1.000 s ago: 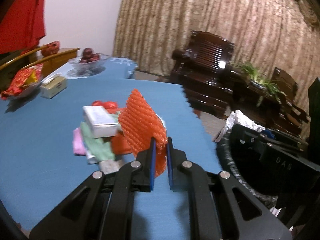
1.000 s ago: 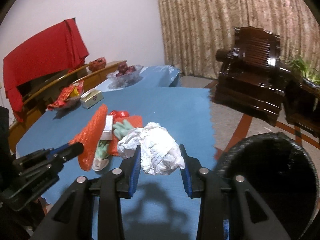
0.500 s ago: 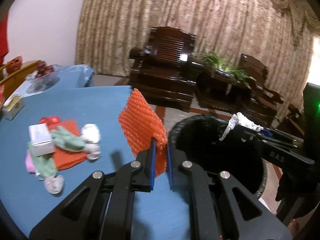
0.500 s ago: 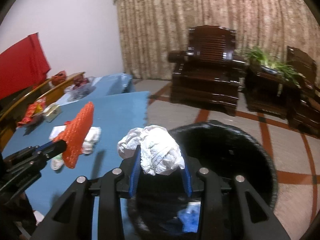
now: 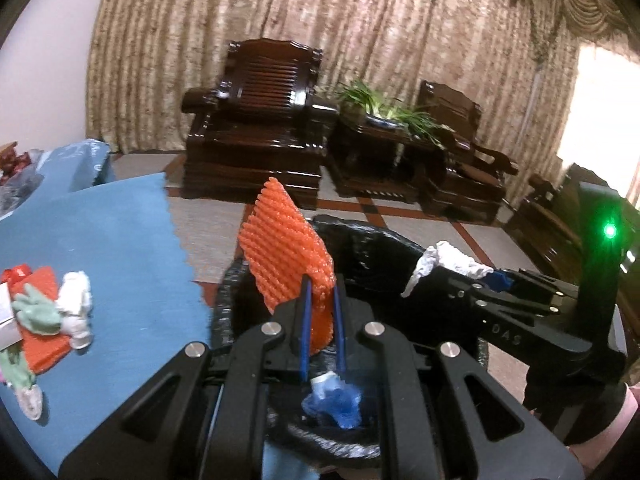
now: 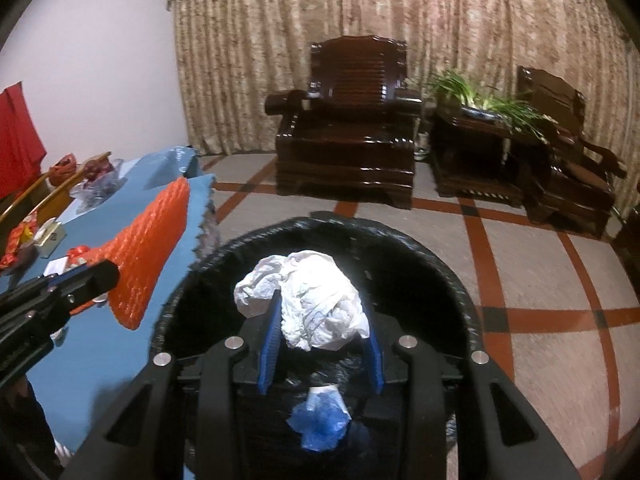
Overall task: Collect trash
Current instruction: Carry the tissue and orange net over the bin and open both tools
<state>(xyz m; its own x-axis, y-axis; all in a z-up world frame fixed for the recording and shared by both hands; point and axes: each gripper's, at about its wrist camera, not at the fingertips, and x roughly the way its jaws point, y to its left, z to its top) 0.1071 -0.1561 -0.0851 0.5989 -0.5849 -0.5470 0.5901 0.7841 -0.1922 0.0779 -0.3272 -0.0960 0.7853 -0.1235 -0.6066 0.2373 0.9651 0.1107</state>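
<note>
Both tongs are full and over the black bin (image 6: 460, 280): your right tongs (image 6: 320, 344) hold the white paper ball (image 6: 316, 304) above its middle, and your left tongs (image 5: 320, 320) pinch the orange net (image 5: 286, 256) just inside the bench-side rim.

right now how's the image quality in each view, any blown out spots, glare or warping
Left wrist view: the window at right is blown out white, a green indicator light flares, and the curtains bow with the fisheye. Right wrist view: dim indoor light, soft glare on the glossy wooden armchair, straight red floor stripes curve, and the corners go black.
</note>
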